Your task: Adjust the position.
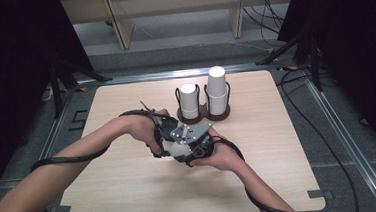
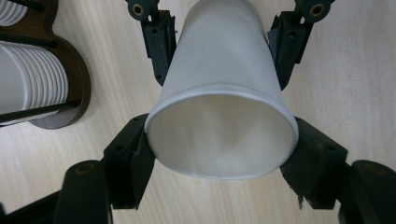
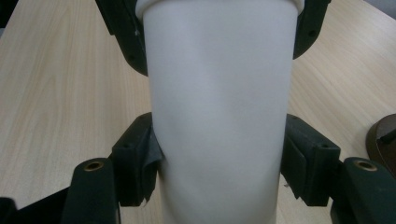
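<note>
the table [image 1: 131, 190] is seen from above and behind the person in the high view, looking forward and down from some way off. the left gripper view is taken close along its jaws into the mouth of the white cup [image 2: 224, 93]. the same white cup [image 3: 219, 116] is faced side-on, very near, in the right gripper view.

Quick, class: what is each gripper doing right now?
Left gripper: shut on the paper cup, near its rim.
Right gripper: shut on the same paper cup, near its base.
</note>
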### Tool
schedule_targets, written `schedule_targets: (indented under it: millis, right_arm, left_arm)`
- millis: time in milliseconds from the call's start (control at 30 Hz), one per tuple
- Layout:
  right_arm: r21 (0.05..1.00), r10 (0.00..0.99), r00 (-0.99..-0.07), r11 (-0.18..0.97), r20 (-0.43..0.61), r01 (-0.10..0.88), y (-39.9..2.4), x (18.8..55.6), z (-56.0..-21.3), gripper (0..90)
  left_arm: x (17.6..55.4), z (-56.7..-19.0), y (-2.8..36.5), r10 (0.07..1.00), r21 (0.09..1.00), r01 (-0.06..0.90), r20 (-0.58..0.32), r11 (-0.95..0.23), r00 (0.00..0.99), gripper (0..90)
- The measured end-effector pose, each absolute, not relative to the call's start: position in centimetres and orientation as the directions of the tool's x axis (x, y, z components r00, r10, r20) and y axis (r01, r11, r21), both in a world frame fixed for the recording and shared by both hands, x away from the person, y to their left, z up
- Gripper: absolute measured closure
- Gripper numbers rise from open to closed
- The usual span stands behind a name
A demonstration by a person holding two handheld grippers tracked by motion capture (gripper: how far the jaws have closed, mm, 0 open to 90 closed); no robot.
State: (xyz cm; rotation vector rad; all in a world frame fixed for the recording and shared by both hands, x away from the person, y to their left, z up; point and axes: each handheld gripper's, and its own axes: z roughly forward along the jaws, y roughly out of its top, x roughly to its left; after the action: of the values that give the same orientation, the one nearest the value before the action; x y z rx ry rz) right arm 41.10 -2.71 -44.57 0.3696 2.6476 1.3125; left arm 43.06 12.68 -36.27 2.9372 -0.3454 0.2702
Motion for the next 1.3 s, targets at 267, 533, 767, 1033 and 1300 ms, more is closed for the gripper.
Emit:
schedule_targets:
  millis: [267,533,767,1033,1300]
  right_arm:
    - [0.824,0.325,-0.941,0.554,-0.089,0.113,-4.0,40.9,-44.5,35.1]
    - [0.913,0.491,-0.866,0.39,-0.099,0.117,-7.6,40.6,-45.0,34.7]
    - [0.961,0.653,-0.757,0.21,0.001,0.181,-12.0,39.9,-45.7,34.5]
    - [0.973,0.747,-0.663,0.121,0.041,0.196,-15.3,39.3,-46.1,34.1]
    - [0.978,0.802,-0.592,0.057,0.075,0.201,-18.2,39.0,-46.5,34.0]
  left_arm:
    - [43.5,-36.2,13.6,-0.193,0.328,-0.288,0.291,-0.9,0.937,17.6]
    - [43.4,-37.0,15.7,-0.017,0.567,-0.218,0.339,-0.794,0.941,6.8]
    - [42.5,-39.6,18.3,0.238,0.786,-0.066,0.265,-0.615,0.934,8.1]
    - [41.3,-43.6,23.1,0.605,0.911,0.006,0.268,-0.411,0.75,9.5]
    - [38.2,-47.8,25.7,0.799,0.971,0.199,-0.011,-0.136,0.601,9.7]
